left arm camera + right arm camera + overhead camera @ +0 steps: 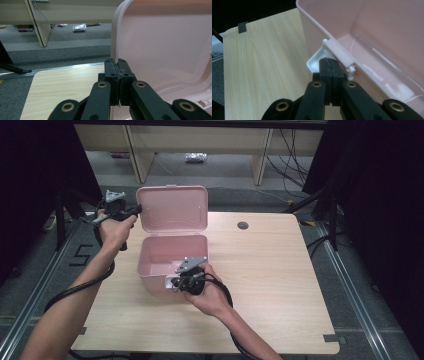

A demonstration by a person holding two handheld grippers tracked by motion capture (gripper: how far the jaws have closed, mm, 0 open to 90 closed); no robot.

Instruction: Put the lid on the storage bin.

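The left fingers [117, 72] are clamped on the side edge of the lid [172, 209], which stands upright behind the pink box [172, 260]. The right fingers [331, 72] are pressed together at the white latch [317, 61] on the front wall; whether they pinch it, I cannot tell. The box sits on the table [270, 270], open. I judge the opening step is finishing; next both grippers should let go gently.

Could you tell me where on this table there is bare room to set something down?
The widest free patch is the table right of the pink box, out to the right edge, broken only by the cable hole. The near strip is partly crossed by forearms. Around the box it is crowded: left claw on the lid, right claw at the latch.
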